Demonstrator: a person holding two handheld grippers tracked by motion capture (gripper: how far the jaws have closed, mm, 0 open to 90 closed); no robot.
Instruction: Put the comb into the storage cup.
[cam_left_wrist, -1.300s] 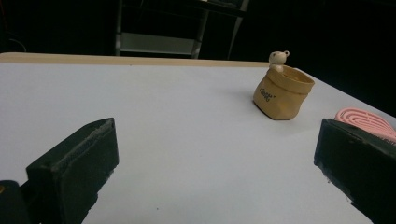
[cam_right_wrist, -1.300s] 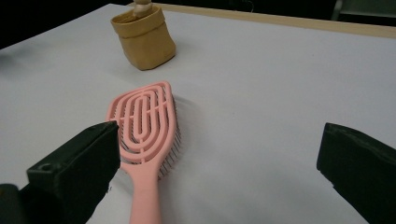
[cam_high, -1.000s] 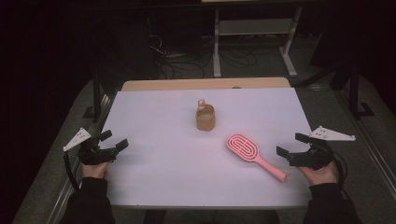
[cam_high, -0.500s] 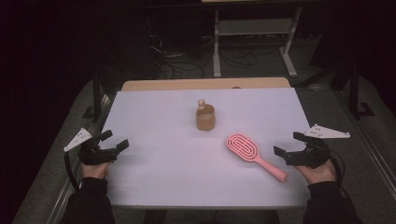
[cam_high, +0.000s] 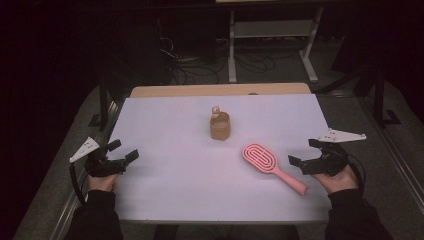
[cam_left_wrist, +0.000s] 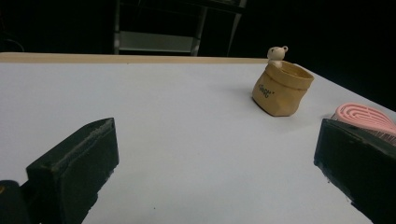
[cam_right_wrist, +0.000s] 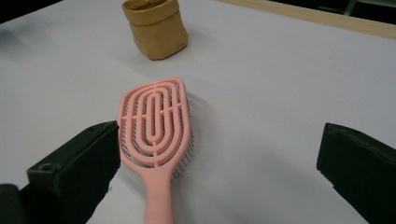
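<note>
The left gripper (cam_high: 119, 153) is sitting at the left edge of the white table (cam_high: 175, 200), just where it was a second ago, its jaws spread wide with nothing between them; in the left gripper view they are framing bare tabletop. Over on the right, the right gripper (cam_high: 303, 154) is the one that has been moving: a second ago it was hanging back at the table's right edge, and now it is edging inward toward the pink hairbrush (cam_high: 272, 167), its lower jaw tip sitting just beside the brush's handle in the high view. Its jaws are also standing wide apart and are gripping nothing. In the right gripper view the hairbrush (cam_right_wrist: 156, 135) is lying flat between the two black jaws, closer to the left-hand one, with its oval vented head pointing away from the camera, bristles down against the table, and its handle running toward the bottom of the view. The brush itself is resting right of centre on the table, unmoved from the earlier pictures, handle angled toward the person's right hand (cam_high: 337, 181). Behind it, near the middle of the table and well apart from both grippers, the small tan pouch-shaped holder (cam_high: 220, 127) is standing upright with a little cream bear figure (cam_left_wrist: 276, 53) peeking over its rim, also unchanged.
</note>
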